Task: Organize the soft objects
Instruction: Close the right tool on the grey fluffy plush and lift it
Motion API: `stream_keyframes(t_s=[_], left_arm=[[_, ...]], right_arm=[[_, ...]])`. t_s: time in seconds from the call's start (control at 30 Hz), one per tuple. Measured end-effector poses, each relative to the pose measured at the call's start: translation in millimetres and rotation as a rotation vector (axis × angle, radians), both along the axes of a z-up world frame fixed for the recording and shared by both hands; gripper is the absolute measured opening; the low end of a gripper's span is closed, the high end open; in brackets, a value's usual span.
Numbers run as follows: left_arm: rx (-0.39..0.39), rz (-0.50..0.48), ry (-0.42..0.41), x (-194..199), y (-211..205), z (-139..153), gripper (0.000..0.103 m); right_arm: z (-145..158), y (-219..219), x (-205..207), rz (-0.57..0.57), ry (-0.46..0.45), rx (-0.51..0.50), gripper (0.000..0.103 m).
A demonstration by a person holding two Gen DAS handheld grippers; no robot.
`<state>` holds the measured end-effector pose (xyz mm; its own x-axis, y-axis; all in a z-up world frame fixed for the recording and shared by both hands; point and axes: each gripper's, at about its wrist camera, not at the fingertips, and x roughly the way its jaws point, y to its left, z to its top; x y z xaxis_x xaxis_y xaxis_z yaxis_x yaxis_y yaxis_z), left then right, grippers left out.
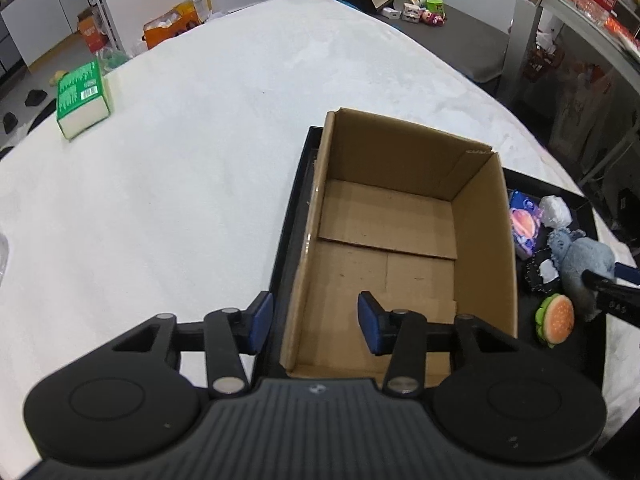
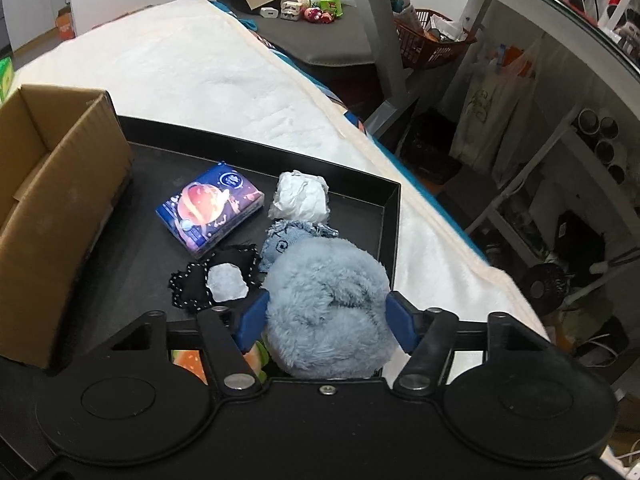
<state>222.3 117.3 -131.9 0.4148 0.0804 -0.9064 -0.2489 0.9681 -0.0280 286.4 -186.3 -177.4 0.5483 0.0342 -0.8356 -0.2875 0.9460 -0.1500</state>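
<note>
An open, empty cardboard box [image 1: 404, 236] stands in the left part of a black tray [image 2: 394, 200]. My left gripper [image 1: 314, 326] is open and straddles the box's near left wall. My right gripper [image 2: 326, 316] has its blue pads on both sides of a fluffy blue plush toy [image 2: 328, 304] lying in the tray, gripping it. The plush also shows in the left wrist view [image 1: 584, 264]. Beside it lie a blue planet-print tissue pack [image 2: 212, 210], a crumpled white wad [image 2: 300, 196], a black dotted cloth [image 2: 212, 280] and a burger toy [image 1: 556, 320].
The tray rests on a white fuzzy cover [image 1: 200, 140]. A green boxed item [image 1: 82, 98] lies at the far left of it. Shelving and a red basket [image 2: 432, 40] stand to the right; small toys [image 2: 316, 10] sit on a grey surface behind.
</note>
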Motion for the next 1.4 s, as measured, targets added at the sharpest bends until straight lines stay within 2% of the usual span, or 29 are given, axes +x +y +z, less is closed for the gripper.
stream_keyframes(t_s=[0.03, 0.13, 0.17, 0.2, 0.27, 0.33, 0.37, 0.4, 0.43, 0.47, 0.5, 0.6, 0.67, 0.8, 0.97, 1.03, 1.07, 1.1, 1.2, 1.4], left_arm=[[0.006, -0.001, 0.005, 0.9, 0.1, -0.8, 0.046], [0.004, 0.007, 0.019, 0.7, 1.9, -3.3, 0.046], [0.006, 0.006, 0.018, 0.5, 2.2, -3.8, 0.047], [0.008, 0.004, 0.017, 0.4, 2.5, -4.5, 0.047], [0.013, 0.007, 0.021, 0.6, 4.9, -8.3, 0.047], [0.014, 0.023, 0.019, -0.1, 9.6, -11.5, 0.045], [0.01, 0.027, 0.013, -0.7, 11.8, -13.0, 0.045], [0.01, 0.028, 0.009, -1.4, 13.4, -14.3, 0.042], [0.013, 0.027, 0.008, -1.7, 14.5, -15.6, 0.04], [0.019, 0.025, 0.008, -2.1, 15.0, -16.7, 0.036], [0.021, 0.024, 0.008, -2.7, 15.3, -17.7, 0.03], [0.005, 0.032, 0.02, -3.7, 17.3, -22.5, 0.018], [-0.008, 0.034, 0.018, -4.1, 17.1, -23.9, 0.015], [0.001, 0.016, 0.015, -1.9, 12.7, -25.2, 0.012], [-0.003, 0.025, 0.015, 2.1, 10.1, -26.2, 0.012], [0.013, 0.02, 0.015, 3.1, 7.3, -27.0, 0.012], [0.015, 0.019, 0.013, 3.1, 7.1, -27.5, 0.011], [0.016, 0.019, 0.011, 2.8, 7.5, -28.0, 0.009], [0.013, 0.018, -0.001, 0.8, 10.1, -29.6, 0.009], [-0.019, -0.013, -0.038, -5.2, 11.0, -24.1, 0.009]], right_arm=[[0.6, -1.3, 0.0, -0.001, 0.0, 0.006, 0.059], [3.2, -4.1, -1.2, 0.0, 0.003, 0.025, 0.047], [4.5, -5.2, -1.3, 0.009, 0.014, 0.053, 0.026], [6.1, -5.9, -1.4, 0.012, 0.036, 0.083, 0.026], [7.1, -3.5, -3.2, 0.012, 0.037, 0.071, 0.026], [7.2, -0.4, -4.1, 0.02, 0.03, 0.052, 0.028], [7.7, 0.2, -4.3, 0.017, 0.029, 0.045, 0.038], [8.6, 0.2, -4.9, 0.009, 0.023, 0.039, 0.053], [9.6, -0.1, -6.1, 0.007, 0.009, 0.036, 0.061], [10.7, -0.2, -7.7, 0.007, -0.009, 0.031, 0.073], [11.4, 0.0, -9.1, 0.006, -0.025, 0.02, 0.08], [10.1, 2.5, -10.4, 0.01, -0.04, -0.012, 0.086], [6.4, 4.4, -11.2, 0.016, -0.039, -0.026, 0.089], [-2.6, 7.7, -9.6, 0.036, -0.043, -0.041, 0.09], [-16.4, 7.4, 1.4, 0.008, -0.014, -0.07, 0.089], [-20.5, 6.0, 4.0, 0.015, 0.006, -0.069, 0.081], [-21.7, 5.7, 3.6, 0.017, 0.012, -0.075, 0.073], [-21.3, 5.5, 2.7, 0.024, 0.009, -0.08, 0.071], [-17.2, 1.9, 2.0, 0.022, 0.018, -0.049, 0.066], [-5.3, -1.4, -4.5, 0.006, 0.012, -0.027, 0.065]])
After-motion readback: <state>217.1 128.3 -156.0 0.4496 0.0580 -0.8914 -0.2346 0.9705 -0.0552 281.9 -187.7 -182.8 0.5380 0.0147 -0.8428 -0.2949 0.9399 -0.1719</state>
